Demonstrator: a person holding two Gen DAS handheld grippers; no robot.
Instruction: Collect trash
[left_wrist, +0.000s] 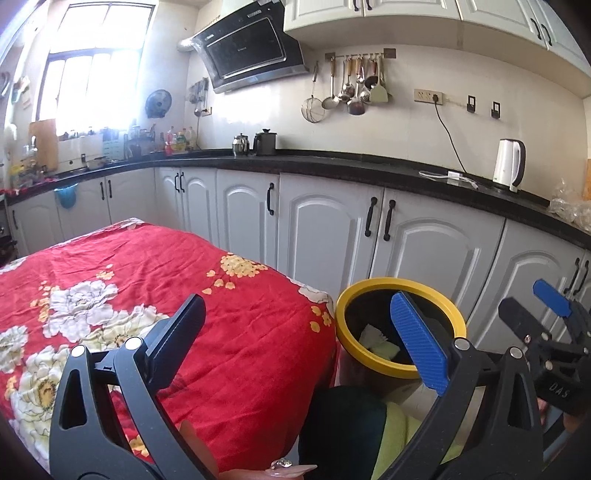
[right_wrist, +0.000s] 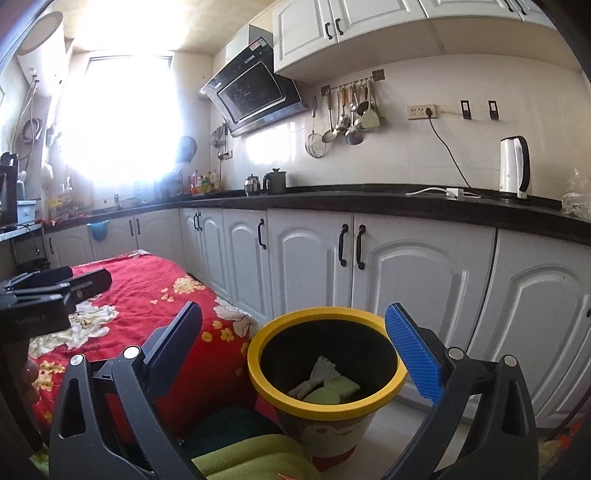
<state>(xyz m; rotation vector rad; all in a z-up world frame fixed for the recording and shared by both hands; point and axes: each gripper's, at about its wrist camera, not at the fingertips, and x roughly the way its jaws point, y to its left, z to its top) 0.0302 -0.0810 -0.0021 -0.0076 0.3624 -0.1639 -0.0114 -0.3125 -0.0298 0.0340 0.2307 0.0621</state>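
Note:
A yellow-rimmed trash bin (right_wrist: 373, 395) stands on the floor beside the table; it also shows in the left wrist view (left_wrist: 343, 314). Pale crumpled trash (right_wrist: 325, 384) lies inside it, also visible in the left wrist view (left_wrist: 376, 341). My right gripper (right_wrist: 293, 341) is open and empty, held just above the bin's mouth; it shows at the right edge of the left wrist view (left_wrist: 532, 310). My left gripper (left_wrist: 299, 325) is open and empty above the table's right end, and it shows at the left in the right wrist view (right_wrist: 79, 278).
A table under a red floral cloth (left_wrist: 155, 280) fills the left. White base cabinets (right_wrist: 406, 277) with a black countertop (right_wrist: 369, 201) run behind the bin. A white kettle (right_wrist: 514, 166) and its cable sit on the counter. Green and dark fabric (right_wrist: 251, 454) lies below the grippers.

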